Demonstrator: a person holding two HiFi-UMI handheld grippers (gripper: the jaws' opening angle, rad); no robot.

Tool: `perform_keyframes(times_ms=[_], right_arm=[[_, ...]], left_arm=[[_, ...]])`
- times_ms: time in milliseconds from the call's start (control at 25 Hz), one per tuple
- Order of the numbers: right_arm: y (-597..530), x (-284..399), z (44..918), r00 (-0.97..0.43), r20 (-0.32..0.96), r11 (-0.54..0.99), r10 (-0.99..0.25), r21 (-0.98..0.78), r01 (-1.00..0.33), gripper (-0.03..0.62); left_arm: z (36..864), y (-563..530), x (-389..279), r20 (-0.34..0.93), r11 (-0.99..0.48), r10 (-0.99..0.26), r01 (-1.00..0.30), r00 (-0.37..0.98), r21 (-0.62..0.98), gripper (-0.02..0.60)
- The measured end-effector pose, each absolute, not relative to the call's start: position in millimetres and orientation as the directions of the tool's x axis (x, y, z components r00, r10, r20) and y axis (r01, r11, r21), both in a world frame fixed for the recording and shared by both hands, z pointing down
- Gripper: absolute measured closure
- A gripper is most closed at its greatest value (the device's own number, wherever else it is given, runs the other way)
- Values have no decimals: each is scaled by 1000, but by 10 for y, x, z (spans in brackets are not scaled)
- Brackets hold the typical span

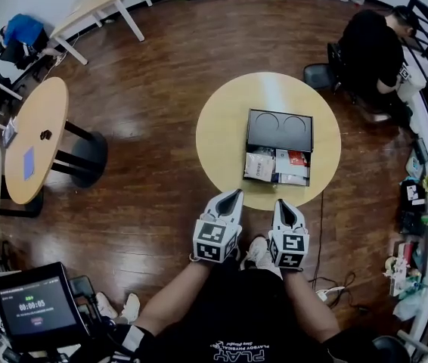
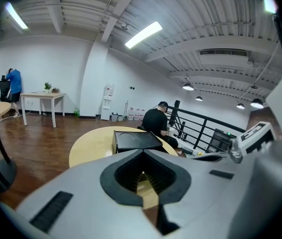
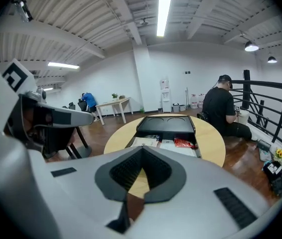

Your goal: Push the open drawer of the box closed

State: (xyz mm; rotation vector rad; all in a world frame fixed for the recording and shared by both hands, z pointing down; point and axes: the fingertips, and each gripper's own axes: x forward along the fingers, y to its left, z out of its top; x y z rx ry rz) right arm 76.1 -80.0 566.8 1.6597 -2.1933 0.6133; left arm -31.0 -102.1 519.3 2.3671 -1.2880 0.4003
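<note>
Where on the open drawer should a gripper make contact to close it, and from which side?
The drawer front wall, at its middle, from the person's side. It sticks out of the box toward the person, so a straight push would likely slide it in.

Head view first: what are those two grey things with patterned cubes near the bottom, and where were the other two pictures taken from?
No robot here: a person stands at a round table, holding a two-jaw gripper in each hand. The head view comes from a camera on their head, looking down. The grey things are the left gripper and right gripper, cubes included. The other two pictures come from a camera riding on each gripper, looking along its jaws. Both pairs of jaws are together and hold nothing. On the table sits a black box whose drawer is pulled out toward the person, with packets inside. The job is to push it shut.
</note>
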Motion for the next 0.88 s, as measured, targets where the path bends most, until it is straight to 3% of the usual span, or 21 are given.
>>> perform_keyframes(times_ms=[280, 520, 880], right_arm=[[-1022, 655, 6138, -288, 588, 238, -756, -163, -958, 589], [-1214, 680, 6497, -215, 662, 196, -718, -104, -975, 589], [-1261, 808, 6775, -171, 709, 158, -684, -84, -984, 524]], left_arm=[[5516, -1138, -483, 495, -468, -691, -848, 526, 248, 586], [5777, -1184, -550, 535, -457, -657, -845, 531, 277, 585], [5887, -1201, -587, 551, -435, -656, -855, 516, 283, 585]])
